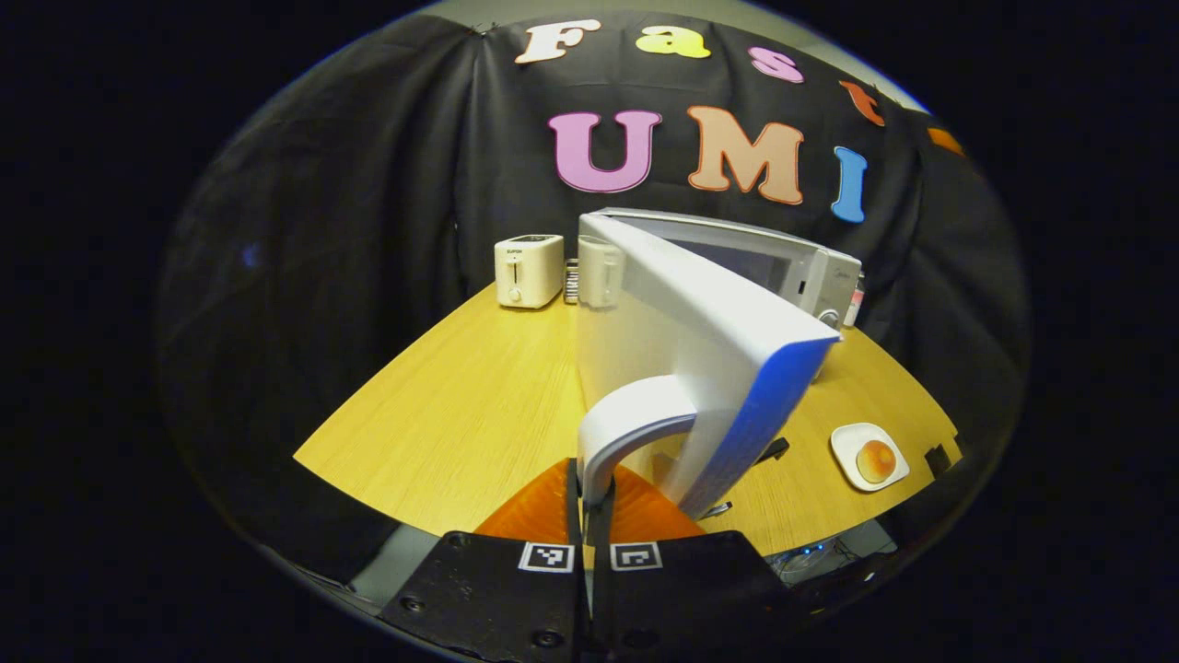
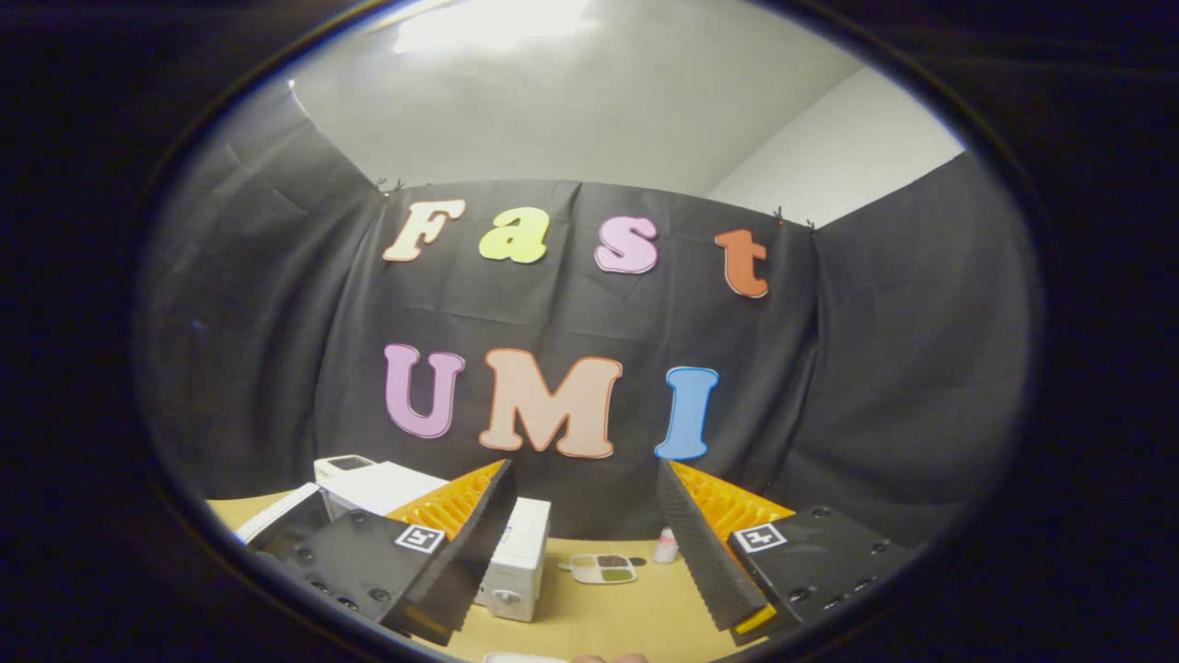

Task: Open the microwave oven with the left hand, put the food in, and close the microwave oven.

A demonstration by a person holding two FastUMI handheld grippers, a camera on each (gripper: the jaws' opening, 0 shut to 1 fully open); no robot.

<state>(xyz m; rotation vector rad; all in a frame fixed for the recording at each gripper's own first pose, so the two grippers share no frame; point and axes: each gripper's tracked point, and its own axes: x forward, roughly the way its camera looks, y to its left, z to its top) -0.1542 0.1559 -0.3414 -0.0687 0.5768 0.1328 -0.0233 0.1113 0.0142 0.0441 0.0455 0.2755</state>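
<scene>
The white microwave [image 1: 811, 276] stands at the back of the wooden table [image 1: 461, 396], its door [image 1: 700, 368] swung partway open toward me. My left gripper [image 1: 589, 493] is shut on the lower end of the curved white door handle [image 1: 631, 419]. The food, a round bun [image 1: 876, 458] on a small white plate [image 1: 852, 442], lies on the table to the right of the door. My right gripper [image 2: 585, 470] is open and empty, raised and pointed at the booth wall; the microwave [image 2: 520, 552] shows below, partly behind its left finger [image 2: 461, 525].
A cream toaster [image 1: 528, 269] and a second small white appliance [image 1: 599, 270] stand at the back left. Beside the microwave in the right gripper view lie a small flat dish [image 2: 603, 568] and a little bottle [image 2: 665, 546]. The table's left half is bare wood.
</scene>
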